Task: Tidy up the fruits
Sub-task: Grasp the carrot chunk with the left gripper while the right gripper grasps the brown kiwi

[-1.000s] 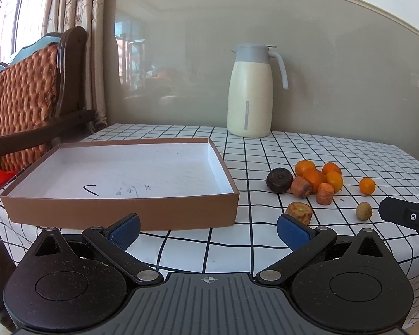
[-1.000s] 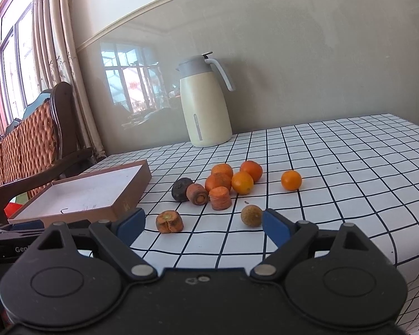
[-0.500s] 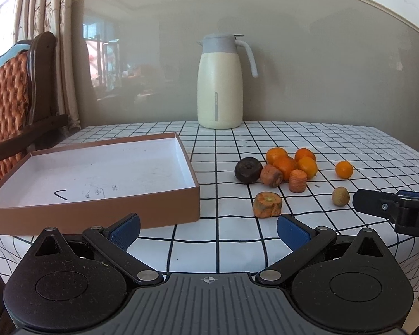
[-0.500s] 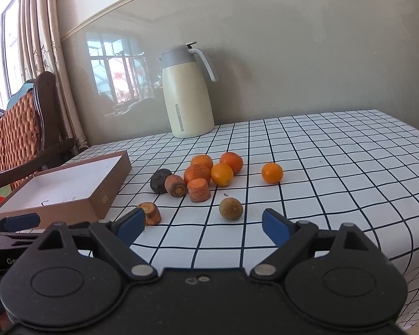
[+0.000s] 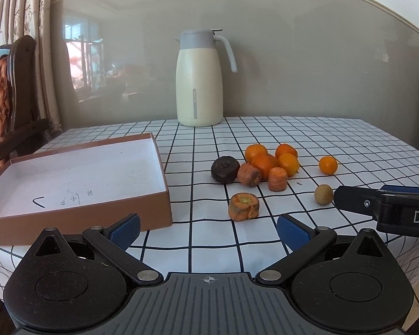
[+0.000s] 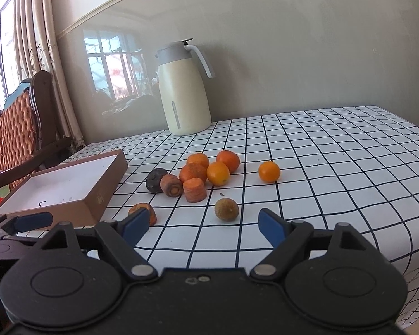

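**Fruits loose on the checked cloth, box empty**

Fruits and carrot pieces lie scattered on the checked tablecloth [image 6: 335,153], all outside the brown box [image 5: 78,217]. Nearest, the left gripper [image 5: 208,229] hangs over the table's front edge with its blue pads spread and nothing between them. The right gripper [image 6: 204,223] is closing, its pads apart around bare cloth just short of the small brown fruit [image 6: 226,208]. A carrot stub [image 5: 243,206] lies ahead of the left gripper, beside the box's near corner. Farther back sits a cluster: a dark round fruit [image 5: 225,169], two more carrot pieces [image 5: 277,179], and four oranges [image 5: 265,163] touching one another. A single orange [image 6: 269,171] rests apart to the right. By the wall stands a cream thermos jug [image 5: 199,82].
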A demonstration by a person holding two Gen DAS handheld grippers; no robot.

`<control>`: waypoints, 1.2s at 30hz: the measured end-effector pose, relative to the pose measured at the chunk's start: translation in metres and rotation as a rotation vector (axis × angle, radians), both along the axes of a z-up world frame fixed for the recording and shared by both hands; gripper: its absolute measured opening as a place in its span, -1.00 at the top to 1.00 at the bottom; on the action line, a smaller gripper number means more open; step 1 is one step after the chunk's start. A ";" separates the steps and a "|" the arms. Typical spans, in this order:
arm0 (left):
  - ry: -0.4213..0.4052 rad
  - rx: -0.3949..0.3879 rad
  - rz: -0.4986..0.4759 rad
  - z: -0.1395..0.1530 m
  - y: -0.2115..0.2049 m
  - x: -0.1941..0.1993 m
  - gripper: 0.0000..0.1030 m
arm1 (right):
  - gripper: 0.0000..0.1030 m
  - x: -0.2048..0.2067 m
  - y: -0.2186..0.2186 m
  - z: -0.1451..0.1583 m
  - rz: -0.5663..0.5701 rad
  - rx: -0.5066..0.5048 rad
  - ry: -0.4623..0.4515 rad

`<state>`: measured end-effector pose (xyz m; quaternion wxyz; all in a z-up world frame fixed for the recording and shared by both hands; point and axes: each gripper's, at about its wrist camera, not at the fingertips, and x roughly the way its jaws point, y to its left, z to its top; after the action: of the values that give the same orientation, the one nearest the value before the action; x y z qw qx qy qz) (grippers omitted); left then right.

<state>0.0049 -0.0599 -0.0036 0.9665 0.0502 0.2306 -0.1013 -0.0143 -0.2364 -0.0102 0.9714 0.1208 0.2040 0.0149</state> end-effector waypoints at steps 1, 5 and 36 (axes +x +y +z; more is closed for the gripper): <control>0.002 0.000 -0.003 0.000 -0.001 0.001 -1.00 | -0.52 0.001 0.000 0.000 -0.001 0.000 0.002; 0.009 -0.004 -0.016 -0.002 -0.007 0.008 -1.00 | -0.35 0.006 -0.001 0.002 -0.005 -0.011 0.018; 0.086 -0.027 -0.043 -0.029 -0.041 0.058 -0.17 | 0.30 0.069 -0.010 -0.020 -0.038 -0.019 0.141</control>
<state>0.0633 -0.1008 -0.0325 0.9538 0.0375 0.2696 -0.1271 0.0546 -0.2462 -0.0301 0.9558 0.1159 0.2699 -0.0139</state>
